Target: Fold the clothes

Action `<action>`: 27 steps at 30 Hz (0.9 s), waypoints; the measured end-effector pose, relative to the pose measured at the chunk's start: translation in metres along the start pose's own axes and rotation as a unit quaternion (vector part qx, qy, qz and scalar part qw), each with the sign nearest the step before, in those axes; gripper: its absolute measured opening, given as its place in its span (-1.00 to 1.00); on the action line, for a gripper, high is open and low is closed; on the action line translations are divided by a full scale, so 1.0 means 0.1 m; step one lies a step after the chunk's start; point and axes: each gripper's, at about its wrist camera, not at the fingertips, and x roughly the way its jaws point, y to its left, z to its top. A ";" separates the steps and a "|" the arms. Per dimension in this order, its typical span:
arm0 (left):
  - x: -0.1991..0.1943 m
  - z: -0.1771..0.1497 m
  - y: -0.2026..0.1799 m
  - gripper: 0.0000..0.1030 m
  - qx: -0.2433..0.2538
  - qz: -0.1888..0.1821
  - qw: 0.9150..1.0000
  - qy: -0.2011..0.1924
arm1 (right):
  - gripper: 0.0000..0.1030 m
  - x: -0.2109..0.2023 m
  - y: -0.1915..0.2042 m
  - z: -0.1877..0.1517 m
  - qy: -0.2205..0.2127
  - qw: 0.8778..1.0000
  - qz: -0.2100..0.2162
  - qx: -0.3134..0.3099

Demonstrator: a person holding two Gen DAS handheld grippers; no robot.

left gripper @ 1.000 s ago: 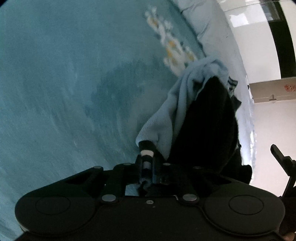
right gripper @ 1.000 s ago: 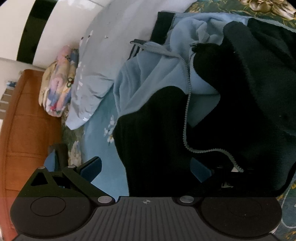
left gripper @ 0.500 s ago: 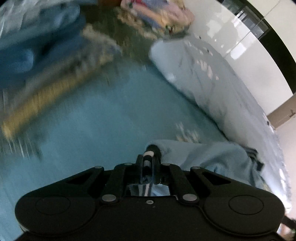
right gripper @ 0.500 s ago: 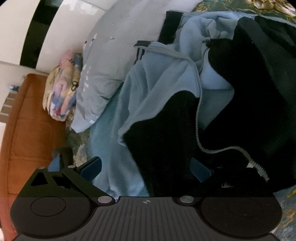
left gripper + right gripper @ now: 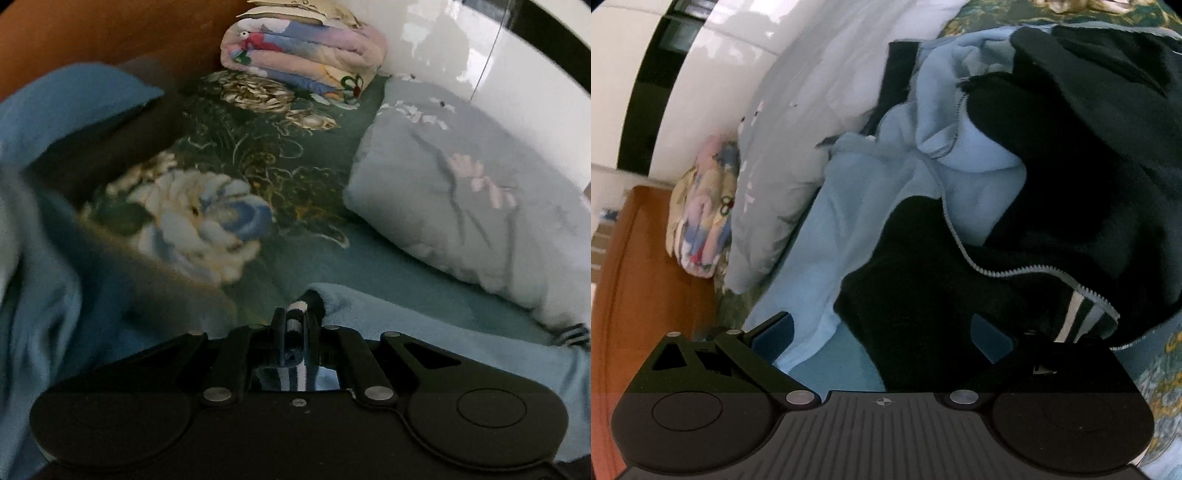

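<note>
A black zip jacket with a pale blue fleece lining lies crumpled on the bed. Its striped black-and-white cuff is pinched in my left gripper, which is shut on it, and the pale blue sleeve trails off to the right. My right gripper stands open low over the jacket's black front, one finger on the left and the other on the right. The grey zip curves across the fabric.
A grey-blue pillow lies to the right by the white wall. A folded floral quilt sits at the orange wooden headboard. A dark floral bedspread covers the bed, and blue cloth is bunched at the left.
My left gripper has swung round with the cuff, from over the teal sheet to facing the headboard and quilt, drawing the sleeve out. The jacket has shifted rightward before the right gripper.
</note>
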 end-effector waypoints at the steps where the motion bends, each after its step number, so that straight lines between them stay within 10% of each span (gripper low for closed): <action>1: 0.10 0.04 -0.01 -0.88 0.006 0.007 1.000 0.009 | 1.00 0.00 -0.01 -0.03 -0.003 1.000 0.000 0.004; 12: 0.55 0.04 -0.17 -0.56 0.052 0.034 0.995 0.081 | 1.00 -0.12 -0.05 -0.22 -0.040 0.999 -0.001 0.029; 19: -0.06 0.15 -0.24 0.15 0.007 -0.003 0.999 0.046 | 1.00 -0.23 0.02 -0.26 -0.063 0.997 0.014 0.040; 27: -0.67 -0.92 -0.65 0.40 -0.016 -0.091 0.985 0.148 | 1.00 -0.48 -0.05 -0.30 -0.087 0.996 -0.010 0.033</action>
